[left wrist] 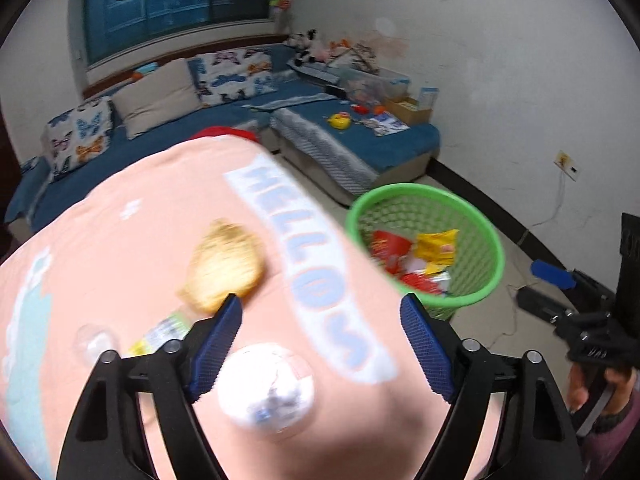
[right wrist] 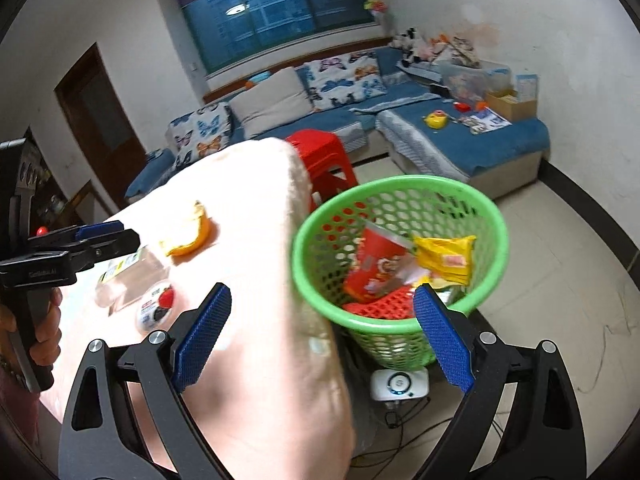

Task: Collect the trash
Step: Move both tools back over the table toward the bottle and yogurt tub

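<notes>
A pink cloth point(left wrist: 120, 240) covers the table. On it lie an orange peel point(left wrist: 224, 266), a clear plastic bottle point(left wrist: 160, 334), a clear cup point(left wrist: 94, 344) and a white round lid point(left wrist: 266, 390). My left gripper point(left wrist: 320, 300) hovers over them, open; the lid sits low between its fingers, untouched by the pads. A green mesh basket point(left wrist: 424, 240) stands past the table's right edge. My right gripper point(right wrist: 323, 292) is open over the table corner and the basket point(right wrist: 400, 200), which holds a red cup point(right wrist: 372, 264) and a yellow packet point(right wrist: 444, 258).
A red stool point(right wrist: 320, 156) stands behind the table. A white device point(right wrist: 398, 386) with cables lies on the floor under the basket. A blue corner sofa point(right wrist: 460, 148) with cushions and toys fills the back. A hand point(right wrist: 44, 332) holds the left gripper's handle.
</notes>
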Tool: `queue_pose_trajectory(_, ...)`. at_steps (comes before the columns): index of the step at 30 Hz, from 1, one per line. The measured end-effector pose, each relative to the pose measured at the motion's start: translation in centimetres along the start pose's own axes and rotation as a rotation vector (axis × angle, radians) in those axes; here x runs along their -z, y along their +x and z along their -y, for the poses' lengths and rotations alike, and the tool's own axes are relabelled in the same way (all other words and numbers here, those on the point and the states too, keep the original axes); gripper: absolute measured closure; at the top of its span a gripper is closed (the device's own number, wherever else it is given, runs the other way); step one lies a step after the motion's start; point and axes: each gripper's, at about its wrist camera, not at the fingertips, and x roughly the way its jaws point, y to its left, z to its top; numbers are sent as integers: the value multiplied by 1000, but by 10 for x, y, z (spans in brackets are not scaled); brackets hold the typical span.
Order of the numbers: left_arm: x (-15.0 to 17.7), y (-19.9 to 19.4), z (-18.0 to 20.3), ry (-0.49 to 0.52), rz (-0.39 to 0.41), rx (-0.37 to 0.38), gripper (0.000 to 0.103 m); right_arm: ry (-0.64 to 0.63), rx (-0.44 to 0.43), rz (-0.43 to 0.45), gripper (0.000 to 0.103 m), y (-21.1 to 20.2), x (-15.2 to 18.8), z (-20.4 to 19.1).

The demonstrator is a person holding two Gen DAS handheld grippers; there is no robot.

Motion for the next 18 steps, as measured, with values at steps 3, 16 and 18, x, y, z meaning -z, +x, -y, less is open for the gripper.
queue_pose_trajectory(3,11,-7,-33,-24,-14,-36,28,-33,-10,-15,11,8,-2,-18)
queue_pose_trajectory(16,41,-3,-107,75,-95,-66,28,-106,-72,-89,11,44,-1,-77)
queue_pose_trajectory(18,43,3,-111,106,-120,-46,28,-124,-77,-103,11,48,1,-86)
